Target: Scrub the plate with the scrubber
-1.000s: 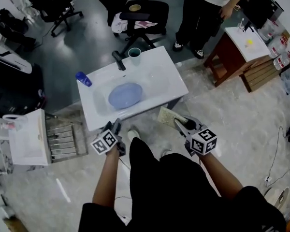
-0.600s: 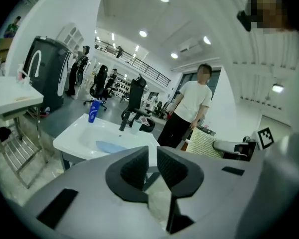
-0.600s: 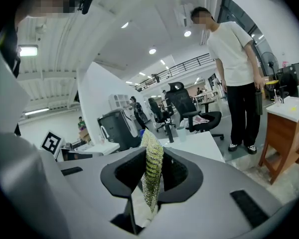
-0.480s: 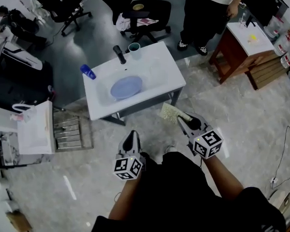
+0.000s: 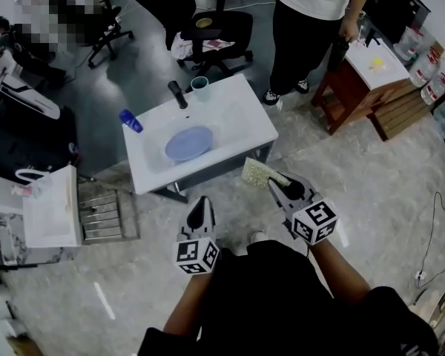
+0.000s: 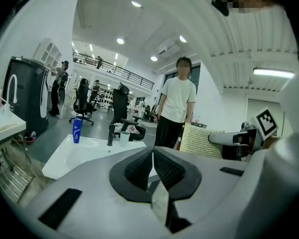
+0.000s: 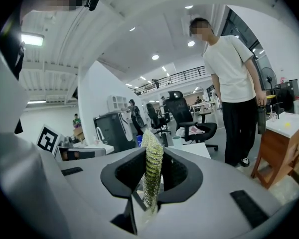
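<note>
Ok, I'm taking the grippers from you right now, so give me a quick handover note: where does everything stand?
The left gripper has just closed its jaws; they are together with nothing between them.
The right gripper is shut on the scrubber.
The plate lies flat in the basin of the white sink with nothing touching it. Both grippers are short of the sink, over the floor.
Done: scrubber in hand. Whether the plate was already scrubbed can't be told.
Left: bring the scrubber to the plate and scrub.
</note>
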